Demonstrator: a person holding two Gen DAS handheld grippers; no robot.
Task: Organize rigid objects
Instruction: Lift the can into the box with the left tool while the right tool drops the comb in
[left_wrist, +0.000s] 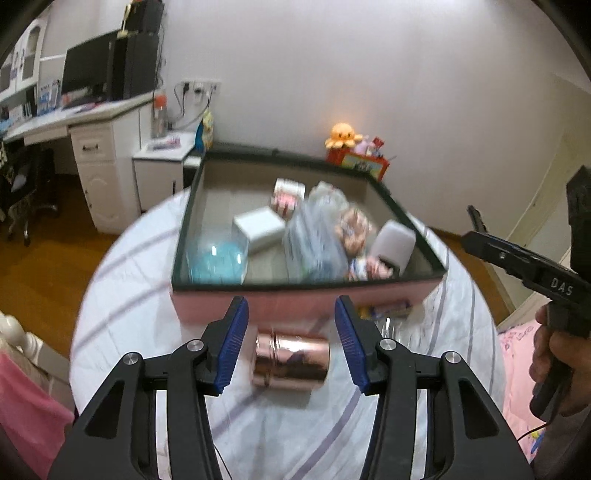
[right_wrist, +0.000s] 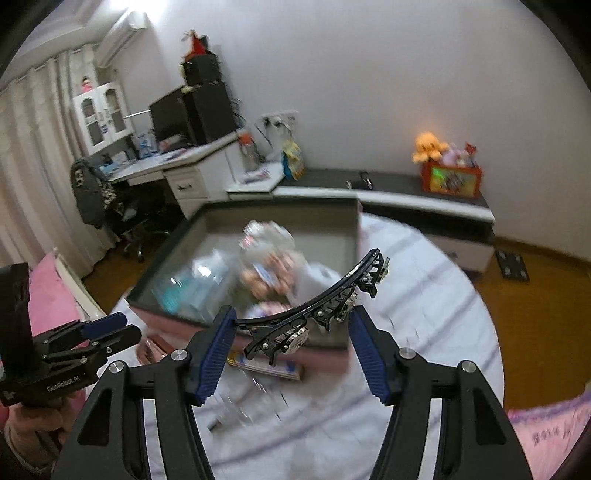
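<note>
**Right tool carrying black hair comb, left tool spread above copper can**

Right tool (right_wrist: 291, 341) is gripping a black curved hair comb (right_wrist: 317, 314) between its blue pads, one end against the left pad, the rest arcing up and right past the right pad. Ahead of the tool the pink storage box (left_wrist: 295, 304) is sitting open, dark rim all round, already crowded with a white box (left_wrist: 260, 227), a blue clear container (left_wrist: 218, 264) and a blurred doll (left_wrist: 354, 230); free floor space is showing at the back left corner.

Left tool (left_wrist: 291, 341) is standing open, pads apart, nothing between them. The copper can (left_wrist: 291, 360) is lying on its side on the striped counter (left_wrist: 122, 295), below and between the pads, just short of the box's near wall.

Writing: "DAS" on the right tool's body, "GenRobot.AI" on the left tool's body. Small packet by the box wall too blurred to read.
</note>
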